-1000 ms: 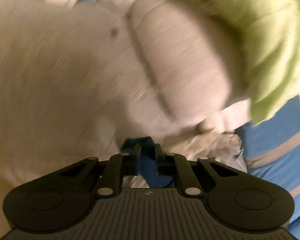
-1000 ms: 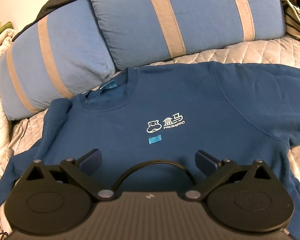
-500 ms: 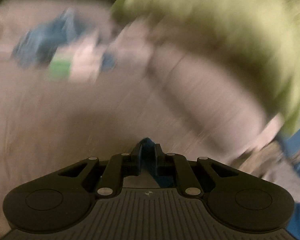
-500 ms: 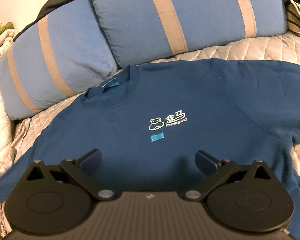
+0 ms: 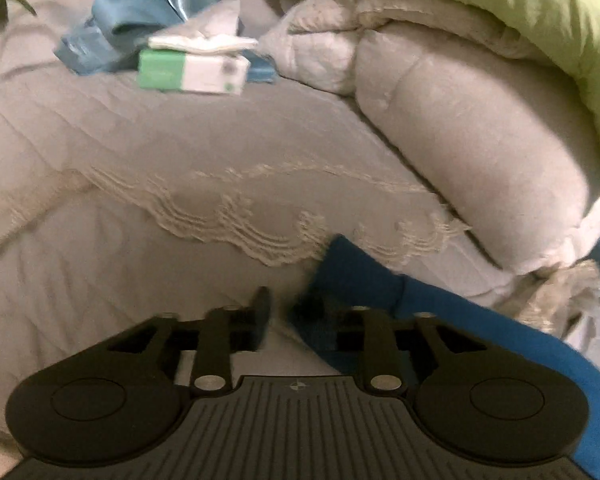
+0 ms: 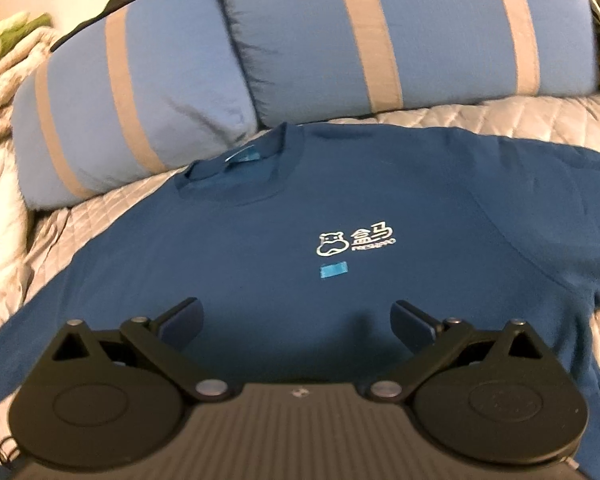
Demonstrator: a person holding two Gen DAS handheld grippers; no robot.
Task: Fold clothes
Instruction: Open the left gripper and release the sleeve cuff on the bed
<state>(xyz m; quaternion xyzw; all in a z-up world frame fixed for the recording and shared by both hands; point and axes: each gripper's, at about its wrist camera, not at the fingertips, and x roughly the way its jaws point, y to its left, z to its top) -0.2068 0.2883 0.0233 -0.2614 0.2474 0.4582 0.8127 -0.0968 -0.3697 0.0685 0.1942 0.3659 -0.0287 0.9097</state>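
A dark blue sweatshirt [image 6: 340, 208] with a white logo lies face up and spread flat on the bed, neck toward the pillows. Its left sleeve [image 5: 360, 276] stretches across the bedspread, the cuff end resting by my left gripper [image 5: 292, 312]. The left jaws are opening: the cuff lies against the right finger, a gap shows beside the left finger [image 5: 262, 308], and the pads do not press on the cloth. My right gripper [image 6: 298, 312] hovers wide open over the lower chest of the sweatshirt with nothing between its fingers.
Two blue pillows with tan stripes [image 6: 400, 32] stand behind the sweatshirt. A rolled white duvet [image 5: 460, 128] and a green blanket [image 5: 520, 8] lie right of the sleeve. A tissue box [image 5: 192, 70] and a light blue cloth [image 5: 132, 20] sit farther off on the bedspread [image 5: 140, 160].
My left gripper swung left with the sleeve cuff pinched in it, then its jaws parted and the cuff dropped onto the bed. The sleeve is now drawn out straight. The right gripper barely moved.
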